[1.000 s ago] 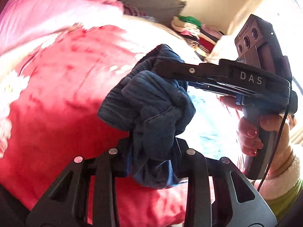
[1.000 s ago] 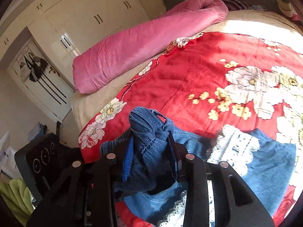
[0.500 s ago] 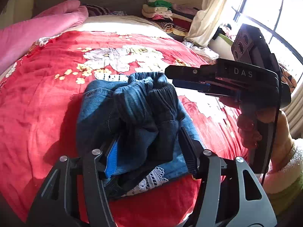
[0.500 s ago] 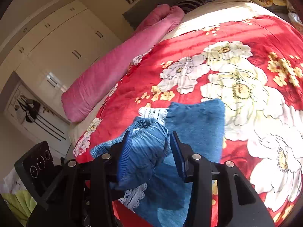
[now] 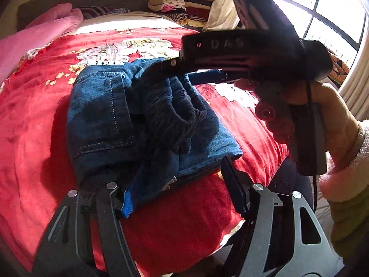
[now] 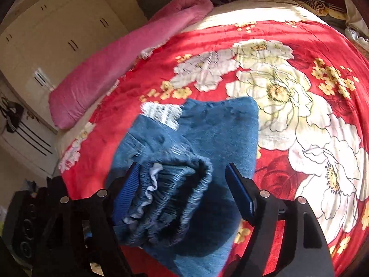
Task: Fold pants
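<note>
Left wrist view: left gripper [image 5: 182, 182] points forward and slightly down over the near edge of the bed. Jaws apart, wide. The blue-padded left finger [image 5: 126, 202] touches the near hem of the pants [image 5: 101, 117]; the right finger stands just beside the fabric edge, and contact there cannot be told. Nothing is clamped. The pants lie folded into a compact stack on the red blanket [image 5: 34, 138], with the gathered waistband bunched on top toward the right side. The right gripper [image 5: 203, 77] enters from the right, held roughly level, its fingers reaching sideways into the waistband folds. The right hand [image 5: 322, 120] wraps the handle from behind, wrist lower right, in a fuzzy pale sleeve. A pink quilt [image 5: 34, 37] lies along the far left edge, and a clothes pile [image 5: 175, 2] sits beyond the bed near the window [image 5: 334, 18].

Right wrist view: right gripper [image 6: 182, 184] looks down over the pants [image 6: 221, 127]. Jaws apart. The elastic waistband [image 6: 170, 198] sits between the fingers, resting against the left pad [image 6: 126, 191]; the right pad is clear of it with a visible gap. Not clamped. The rest of the pants lies flat on the blanket [image 6: 299, 46] ahead, with white lace trim at the far left corner. The quilt [image 6: 110, 69] runs along the left, in front of the wardrobe [image 6: 57, 34]. Part of the left gripper shows dark at lower left.
</note>
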`<act>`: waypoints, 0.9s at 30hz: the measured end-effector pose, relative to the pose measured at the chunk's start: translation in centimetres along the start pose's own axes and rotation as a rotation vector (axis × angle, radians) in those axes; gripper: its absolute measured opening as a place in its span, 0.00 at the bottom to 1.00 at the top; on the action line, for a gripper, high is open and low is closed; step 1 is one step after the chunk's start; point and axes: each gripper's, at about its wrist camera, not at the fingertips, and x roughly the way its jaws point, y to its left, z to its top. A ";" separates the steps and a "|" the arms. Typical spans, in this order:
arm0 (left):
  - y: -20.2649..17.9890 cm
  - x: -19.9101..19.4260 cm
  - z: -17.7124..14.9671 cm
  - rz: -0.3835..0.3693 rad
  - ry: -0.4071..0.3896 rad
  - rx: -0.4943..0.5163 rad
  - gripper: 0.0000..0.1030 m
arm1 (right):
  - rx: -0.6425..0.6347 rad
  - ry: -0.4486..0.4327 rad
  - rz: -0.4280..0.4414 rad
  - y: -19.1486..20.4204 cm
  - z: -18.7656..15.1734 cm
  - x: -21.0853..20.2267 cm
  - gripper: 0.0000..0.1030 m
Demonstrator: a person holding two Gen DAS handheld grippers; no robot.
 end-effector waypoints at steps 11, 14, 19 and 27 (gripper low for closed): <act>3.3 -4.6 0.4 -0.050 -0.070 -0.045 0.61 | 0.026 -0.097 0.088 -0.1 1.2 -4.0 0.72; 4.1 -4.9 0.7 -0.039 -0.075 -0.063 0.61 | -0.024 -0.084 0.086 1.4 3.1 -3.4 0.72; 3.6 -3.8 1.0 -0.041 -0.062 -0.012 0.44 | -0.057 0.019 0.114 2.6 5.4 0.3 0.72; 2.1 -1.4 0.1 -0.086 0.002 0.050 0.11 | -0.099 0.151 0.073 3.1 5.2 5.1 0.17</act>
